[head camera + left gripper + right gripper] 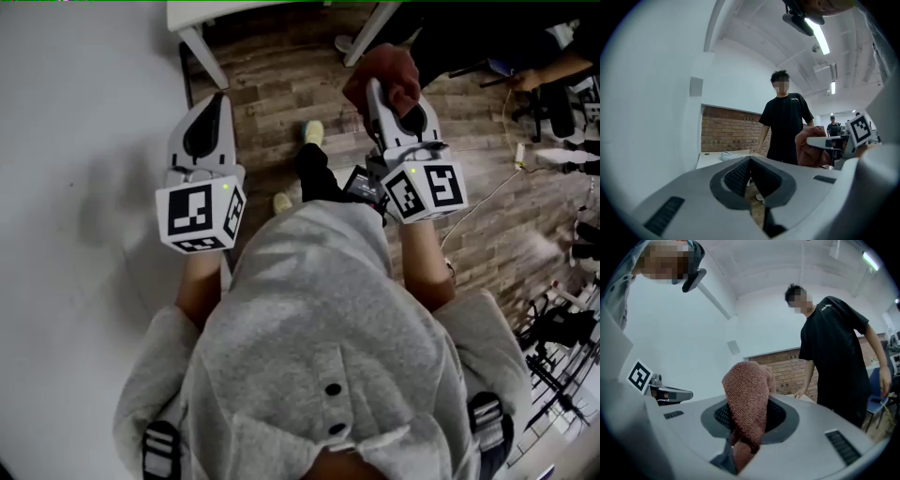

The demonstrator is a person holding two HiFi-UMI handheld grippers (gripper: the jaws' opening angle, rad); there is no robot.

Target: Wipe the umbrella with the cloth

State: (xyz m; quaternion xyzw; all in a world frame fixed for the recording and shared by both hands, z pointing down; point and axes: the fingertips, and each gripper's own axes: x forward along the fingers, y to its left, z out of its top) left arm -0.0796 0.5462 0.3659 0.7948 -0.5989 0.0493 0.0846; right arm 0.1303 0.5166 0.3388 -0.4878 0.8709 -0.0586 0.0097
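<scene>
No umbrella shows in any view. A reddish-brown terry cloth (389, 73) is bunched at the tip of my right gripper (377, 94), which is shut on it and held up in front of my chest. In the right gripper view the cloth (747, 394) stands up out of the jaws and hides the tip of the right gripper (749, 417). My left gripper (221, 97) is raised beside it, close to the white wall. In the left gripper view the jaws of the left gripper (750, 158) meet with nothing between them, and the cloth (811, 149) shows at the right.
A person in a black T-shirt (785, 126) stands a few steps ahead by a white table (719, 158) and a brick wall (787, 369). A white wall (75, 187) is at my left. White table legs (202, 52), cables and chairs (562, 103) stand on the wooden floor.
</scene>
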